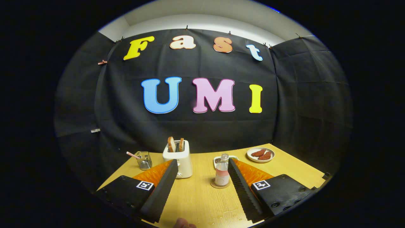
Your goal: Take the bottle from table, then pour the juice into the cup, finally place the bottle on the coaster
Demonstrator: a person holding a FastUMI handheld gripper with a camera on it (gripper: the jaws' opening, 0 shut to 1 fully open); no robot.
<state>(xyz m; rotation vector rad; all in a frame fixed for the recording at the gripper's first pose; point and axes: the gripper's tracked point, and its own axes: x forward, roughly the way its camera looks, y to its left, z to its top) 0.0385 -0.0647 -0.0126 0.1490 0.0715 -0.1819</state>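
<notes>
A light wooden table [196,196] stands against a black cloth wall. The gripper [202,164] has its fingers spread wide, holding nothing. Between them, nearer the right finger, the clear plastic bottle of pinkish juice [222,172] stands upright on a round brown coaster [219,186]. Just behind it sits a white cup [218,160]. A cream toaster holding two bread slices [177,158] stands far left.

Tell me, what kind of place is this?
Probably a staged breakfast table in a demo booth: a toaster with bread, a plate of food, and a bottle on a coaster. The open tongs hold nothing.
</notes>
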